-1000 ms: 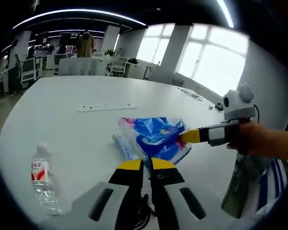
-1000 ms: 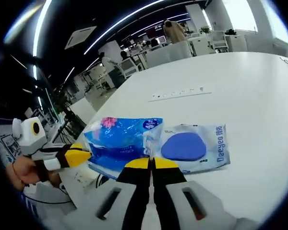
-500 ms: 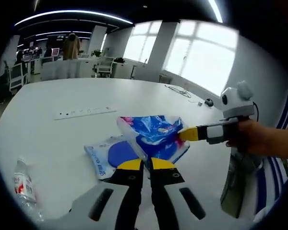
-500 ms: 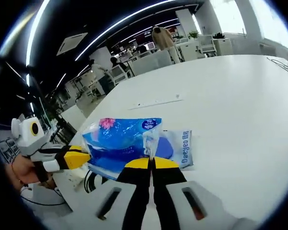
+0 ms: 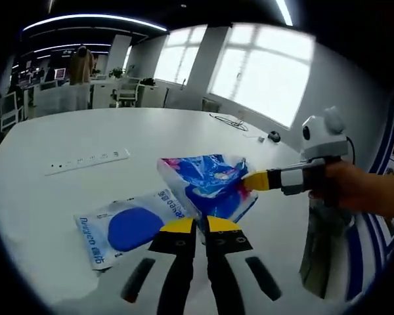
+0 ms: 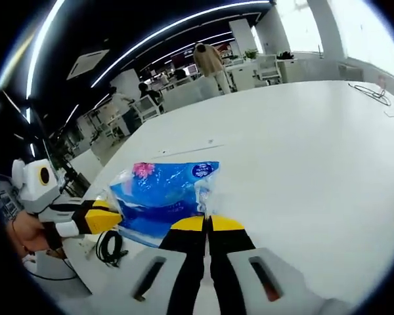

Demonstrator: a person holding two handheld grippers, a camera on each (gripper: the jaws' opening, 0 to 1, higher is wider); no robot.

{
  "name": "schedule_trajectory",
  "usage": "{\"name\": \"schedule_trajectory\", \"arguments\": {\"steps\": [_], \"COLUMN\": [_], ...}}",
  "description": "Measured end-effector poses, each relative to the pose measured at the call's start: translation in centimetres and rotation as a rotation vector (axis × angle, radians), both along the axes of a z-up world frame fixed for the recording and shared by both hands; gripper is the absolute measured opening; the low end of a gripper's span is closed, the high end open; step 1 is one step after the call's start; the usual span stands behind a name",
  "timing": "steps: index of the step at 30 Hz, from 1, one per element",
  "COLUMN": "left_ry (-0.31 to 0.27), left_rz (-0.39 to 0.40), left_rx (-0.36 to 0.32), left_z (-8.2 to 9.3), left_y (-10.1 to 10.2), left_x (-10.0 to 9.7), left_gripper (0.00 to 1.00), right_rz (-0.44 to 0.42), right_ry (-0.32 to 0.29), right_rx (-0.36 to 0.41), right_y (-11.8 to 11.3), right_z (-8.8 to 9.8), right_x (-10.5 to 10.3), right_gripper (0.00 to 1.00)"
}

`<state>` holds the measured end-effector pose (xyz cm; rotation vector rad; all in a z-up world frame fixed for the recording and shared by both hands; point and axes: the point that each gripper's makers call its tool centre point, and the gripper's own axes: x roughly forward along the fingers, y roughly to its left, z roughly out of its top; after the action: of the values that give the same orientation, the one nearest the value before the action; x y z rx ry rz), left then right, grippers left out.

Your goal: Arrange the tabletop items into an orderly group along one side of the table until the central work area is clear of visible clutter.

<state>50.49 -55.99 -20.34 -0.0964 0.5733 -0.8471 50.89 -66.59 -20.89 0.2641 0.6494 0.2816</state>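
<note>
A blue tissue pack (image 5: 210,187) hangs in the air above a white tabletop (image 5: 65,190), held from two sides at once. The left gripper (image 5: 196,226) is clenched on the near edge of its plastic wrapper, and the right gripper (image 5: 249,182), coming in from the right in a person's hand (image 5: 358,190), pinches the opposite end with its yellow tips together. In the right gripper view the same pack (image 6: 161,197) sits between the right gripper (image 6: 207,225) and the left gripper (image 6: 115,218). A flat wet-wipes packet (image 5: 128,223) with a blue oval lid lies on the tabletop just below and to the left, and a white power strip (image 5: 88,159) lies farther off. A black cable (image 6: 109,246) coils near the table edge. The likely risks: the thin wrapper may tear or slip if the hands pull apart, and a dropped pack could land on the wipes packet or slide off the nearby edge.
</note>
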Motion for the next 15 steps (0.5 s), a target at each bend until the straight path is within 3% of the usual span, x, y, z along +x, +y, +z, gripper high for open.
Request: {"name": "schedule_trajectory", "arguments": {"steps": [15], "left_ry": [0.064], "left_rz": [-0.009], "left_rx": [0.004], "left_z": [-2.8], "left_y": [-6.7], "left_x": [0.7], "left_gripper": [0.02], "right_rz": [-0.059], "right_ry": [0.025], "right_rx": [-0.051], "right_y": [-6.8], "right_z": [-2.4], "right_x": [0.2], "right_gripper": [0.00]}}
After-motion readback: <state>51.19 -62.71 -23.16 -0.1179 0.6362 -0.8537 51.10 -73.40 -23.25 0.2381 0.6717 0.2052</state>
